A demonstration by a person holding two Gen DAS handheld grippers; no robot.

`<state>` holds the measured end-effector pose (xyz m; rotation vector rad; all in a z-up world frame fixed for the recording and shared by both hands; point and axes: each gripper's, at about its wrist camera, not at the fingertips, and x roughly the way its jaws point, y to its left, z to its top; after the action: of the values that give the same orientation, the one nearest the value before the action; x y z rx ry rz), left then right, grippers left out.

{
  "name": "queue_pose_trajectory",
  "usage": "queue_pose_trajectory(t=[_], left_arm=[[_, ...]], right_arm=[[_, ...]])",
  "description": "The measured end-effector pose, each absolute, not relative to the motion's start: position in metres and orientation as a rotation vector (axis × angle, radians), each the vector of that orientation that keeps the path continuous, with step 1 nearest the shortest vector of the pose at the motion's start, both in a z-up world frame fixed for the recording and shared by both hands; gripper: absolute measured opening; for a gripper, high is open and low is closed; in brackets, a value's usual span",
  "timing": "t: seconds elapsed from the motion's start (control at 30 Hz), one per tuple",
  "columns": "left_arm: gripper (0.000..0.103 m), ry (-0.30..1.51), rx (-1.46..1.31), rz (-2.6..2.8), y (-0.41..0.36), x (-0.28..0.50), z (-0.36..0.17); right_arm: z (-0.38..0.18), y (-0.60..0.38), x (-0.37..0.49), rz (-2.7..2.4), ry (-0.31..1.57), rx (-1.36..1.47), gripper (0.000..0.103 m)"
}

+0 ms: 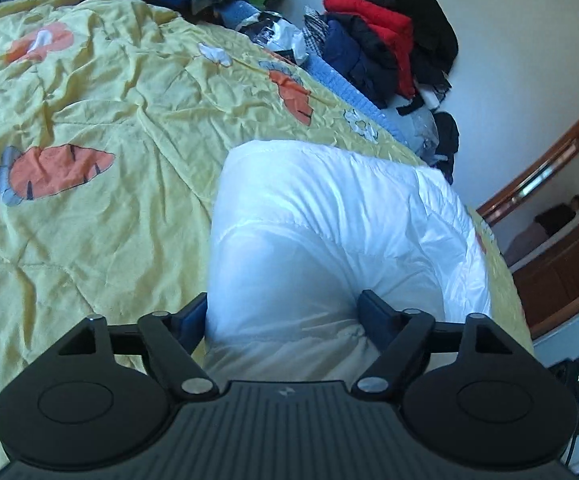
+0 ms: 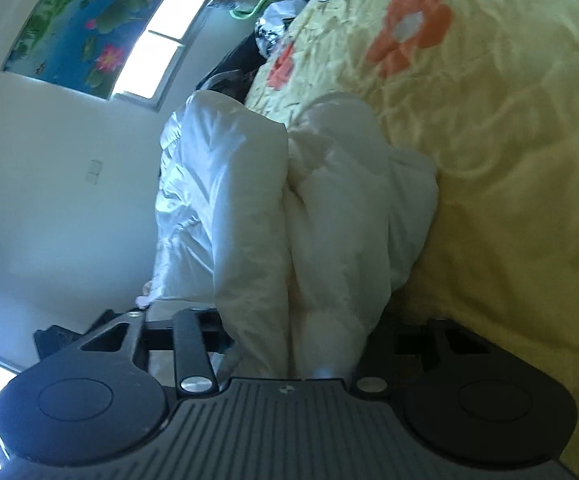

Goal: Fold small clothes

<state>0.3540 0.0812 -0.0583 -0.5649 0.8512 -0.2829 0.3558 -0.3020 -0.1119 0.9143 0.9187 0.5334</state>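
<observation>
Held white puffy garment [image 1: 329, 240] bunched between both grippers, left gripper [image 1: 285, 312] and right gripper [image 2: 301, 340] each clamped on fabric, at six o'clock of yellow bedspread [image 1: 89, 220]. Folding barely begun; piled clothes [image 1: 389, 40] waited at one o'clock.

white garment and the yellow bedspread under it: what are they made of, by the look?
White garment: looks like thin, padded synthetic shell, nylon or polyester; it has a slight sheen, puffy bulges and a stitched seam line. Exact fibre can't be told.

Yellow bedspread: looks like matte woven cotton or a cotton blend, quilted; it shows fine crumpled creases, no shine, and sewn-on orange carrot patches.
</observation>
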Motion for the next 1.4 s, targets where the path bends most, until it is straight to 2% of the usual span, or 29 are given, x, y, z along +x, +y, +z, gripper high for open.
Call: queue_pose_trajectory(t=[0.1,0.2,0.33,0.4,0.5,0.57,0.63,0.67,0.77,0.83,0.9,0.97,1.03,1.13,1.17,1.27,1.4], left_arm=[[0.079,0.818,-0.638,-0.266,0.098,0.340,-0.042],[0.079,0.703,-0.559,-0.226,0.104,0.304,-0.002],[0.079,0.516,-0.430,-0.315,0.077,0.231,0.039],[0.079,0.518,-0.253,-0.323,0.039,0.210,0.032],[0.080,0.613,-0.045,-0.304,-0.010,0.207,-0.011],[0.086,0.597,0.044,-0.296,-0.030,0.206,-0.030],[0.096,0.592,0.104,-0.294,-0.049,0.206,-0.038],[0.096,0.597,0.124,-0.295,-0.057,0.209,-0.041],[0.097,0.617,0.158,-0.277,-0.067,0.218,-0.047],[0.097,0.624,0.178,-0.282,-0.068,0.219,-0.046],[0.097,0.632,0.166,-0.290,-0.065,0.218,-0.042],[0.097,0.635,0.149,-0.292,-0.062,0.217,-0.040],[0.097,0.633,0.144,-0.289,-0.060,0.221,-0.043],[0.097,0.634,0.152,-0.278,-0.063,0.222,-0.043],[0.098,0.634,0.154,-0.277,-0.063,0.222,-0.042],[0.098,0.616,0.138,-0.263,-0.058,0.208,-0.026],[0.100,0.615,0.133,-0.186,-0.041,0.169,-0.006]], right_arm=[[-0.094,-0.311,0.343,0.484,0.891,0.950,0.071],[-0.059,-0.328,0.309,0.420,0.765,0.952,0.071],[0.004,-0.300,0.253,0.518,0.604,0.785,0.074],[0.013,-0.276,0.237,0.607,0.573,0.763,0.086],[0.022,-0.247,0.231,0.495,0.549,0.576,0.086],[0.019,-0.239,0.238,0.412,0.580,0.512,0.085],[0.022,-0.236,0.232,0.378,0.562,0.457,0.085],[0.024,-0.233,0.229,0.419,0.540,0.447,0.086],[0.019,-0.226,0.240,0.477,0.572,0.508,0.095],[0.006,-0.231,0.254,0.392,0.619,0.489,0.095],[-0.005,-0.247,0.254,0.267,0.664,0.523,0.085],[-0.009,-0.264,0.251,0.204,0.623,0.607,0.082],[0.005,-0.268,0.230,0.180,0.499,0.589,0.082],[0.029,-0.249,0.201,0.236,0.364,0.484,0.087],[0.035,-0.242,0.193,0.275,0.346,0.452,0.091],[0.046,-0.224,0.164,0.326,0.316,0.390,0.093],[0.038,-0.230,0.123,0.303,0.464,0.405,0.097]])
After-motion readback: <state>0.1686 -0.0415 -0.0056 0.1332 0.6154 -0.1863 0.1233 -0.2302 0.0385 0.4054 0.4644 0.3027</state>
